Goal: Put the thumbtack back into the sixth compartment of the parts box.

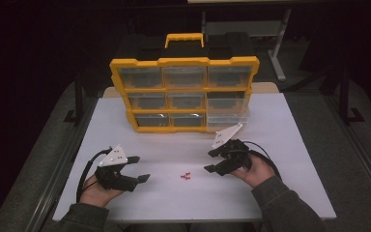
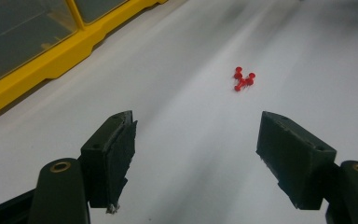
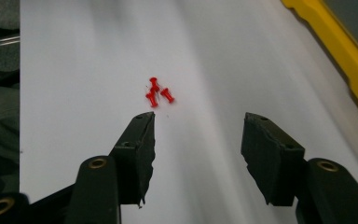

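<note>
A small cluster of red push pins (image 1: 186,176) is seen lying on the white table (image 1: 290,145), between the two grippers and well in front of the yellow organizer case (image 1: 183,94). The left gripper (image 1: 136,169) is held with its jaws wide apart and nothing between them, the pins ahead of it and to its right. The right gripper (image 1: 211,161) is likewise held open and empty, its jaws pointed toward the pins, which lie just beyond its tips.
</note>
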A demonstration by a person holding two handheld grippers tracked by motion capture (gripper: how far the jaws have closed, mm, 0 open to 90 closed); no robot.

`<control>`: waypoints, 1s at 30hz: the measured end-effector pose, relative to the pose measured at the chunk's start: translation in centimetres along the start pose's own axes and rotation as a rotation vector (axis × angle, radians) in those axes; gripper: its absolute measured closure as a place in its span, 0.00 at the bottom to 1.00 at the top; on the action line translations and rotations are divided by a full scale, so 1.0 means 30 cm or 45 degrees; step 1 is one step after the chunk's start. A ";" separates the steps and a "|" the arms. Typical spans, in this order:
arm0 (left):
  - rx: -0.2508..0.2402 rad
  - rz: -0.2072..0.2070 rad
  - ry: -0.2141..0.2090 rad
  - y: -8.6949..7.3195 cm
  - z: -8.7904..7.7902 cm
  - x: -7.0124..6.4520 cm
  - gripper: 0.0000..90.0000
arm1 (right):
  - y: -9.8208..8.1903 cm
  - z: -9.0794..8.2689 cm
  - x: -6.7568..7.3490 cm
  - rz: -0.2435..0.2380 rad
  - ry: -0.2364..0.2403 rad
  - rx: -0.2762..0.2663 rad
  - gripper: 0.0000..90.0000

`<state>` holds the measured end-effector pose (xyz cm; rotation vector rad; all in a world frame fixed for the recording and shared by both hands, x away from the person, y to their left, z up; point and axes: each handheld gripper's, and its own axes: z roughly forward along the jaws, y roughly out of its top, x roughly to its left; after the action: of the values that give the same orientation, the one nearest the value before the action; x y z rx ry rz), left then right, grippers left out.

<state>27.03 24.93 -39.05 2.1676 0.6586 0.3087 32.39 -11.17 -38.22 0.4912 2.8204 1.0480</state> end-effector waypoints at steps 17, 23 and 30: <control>-0.002 0.004 0.006 -0.009 -0.005 0.008 0.29 | 0.094 0.189 -0.001 -0.090 0.131 0.094 0.63; -0.007 -0.004 0.006 -0.012 -0.001 0.009 0.28 | 0.111 0.244 0.000 -0.110 0.179 0.125 0.68; -0.013 -0.011 0.013 -0.018 -0.001 0.013 0.28 | 0.106 0.282 -0.004 -0.125 0.208 0.144 0.75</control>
<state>27.17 25.44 -39.46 2.1541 0.6703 0.3187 35.00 -3.70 -42.59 0.2842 3.0245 0.9557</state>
